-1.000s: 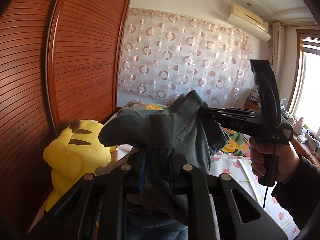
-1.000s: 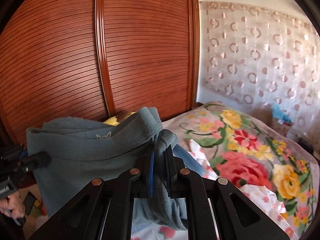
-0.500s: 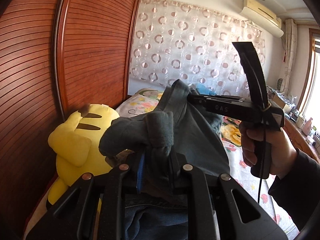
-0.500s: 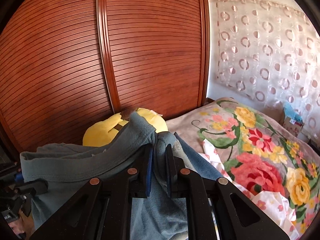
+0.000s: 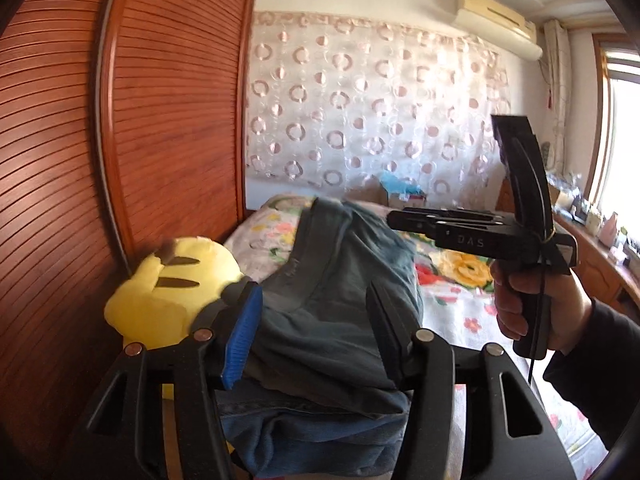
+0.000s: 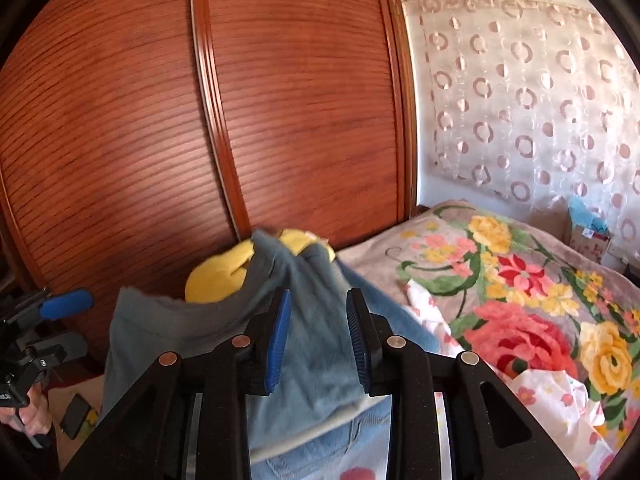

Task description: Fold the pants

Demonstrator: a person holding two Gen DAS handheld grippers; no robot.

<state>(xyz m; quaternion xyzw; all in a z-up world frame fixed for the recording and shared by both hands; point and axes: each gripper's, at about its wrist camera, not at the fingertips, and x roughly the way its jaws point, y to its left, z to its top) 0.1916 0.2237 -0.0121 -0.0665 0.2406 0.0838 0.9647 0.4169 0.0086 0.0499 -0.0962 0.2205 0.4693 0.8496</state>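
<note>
- Two grippers have just let go of the pants [image 5: 336,312]. The left gripper [image 5: 316,332] has its fingers apart, and they have just been opening. The grey-blue cloth lies loose between them and is not pinched.
- The right gripper [image 6: 318,332] also has its fingers apart, freshly opened, with cloth between the blue pads [image 6: 276,332] but not squeezed.
- The pants sit in a soft heap on top of other blue clothes [image 5: 320,432], at the edge of the bed [image 6: 520,280] with the flowery blanket. A yellow plush toy [image 5: 172,292] lies just beside the heap, by the wooden wardrobe doors [image 6: 280,100].
- I think the drop is done, and the pants look bunched, not flat.
- What could go wrong: the heap could slide off the pile, because it was dropped in a lump near the bed's edge.
- The fold could fall open, because nothing holds it now.
- If a gripper pulls back fast, a finger might catch the cloth and drag it, since the cloth lies right between the fingers.
- The plush toy is close, so a gripper could bump it or pinch it by mistake next time.
</note>
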